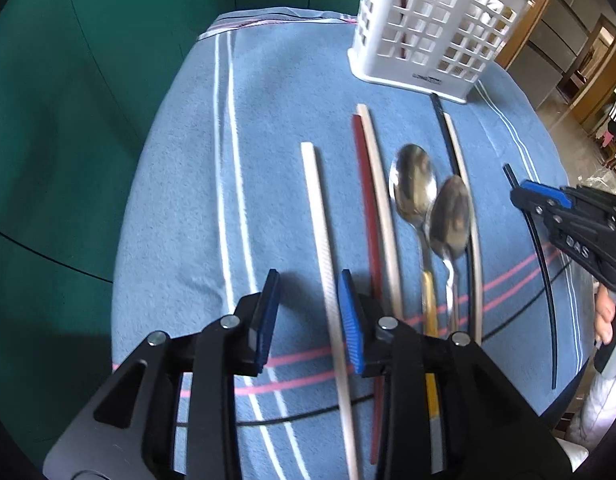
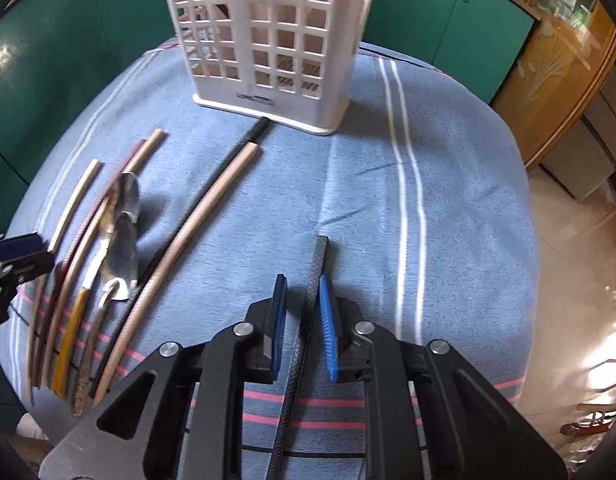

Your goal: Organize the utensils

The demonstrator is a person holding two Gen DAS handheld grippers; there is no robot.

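Observation:
Several chopsticks and two metal spoons (image 1: 413, 188) lie side by side on a blue striped cloth (image 1: 268, 128). A white lattice utensil holder (image 1: 431, 24) stands upright at the far side; it also shows in the right wrist view (image 2: 268, 32). My left gripper (image 1: 308, 316) is open, with a white chopstick (image 1: 321, 236) lying between its fingers. My right gripper (image 2: 302, 320) is open around a black textured chopstick (image 2: 313, 280) that lies on the cloth. The right gripper also shows at the right edge of the left wrist view (image 1: 563, 216).
A tan chopstick (image 2: 196, 236) and a black one lie left of my right gripper. A red chopstick (image 1: 365, 200) and a beige one lie beside the spoons. Green cabinets (image 1: 68, 80) stand behind the table. Wooden furniture (image 2: 567, 72) is on the right.

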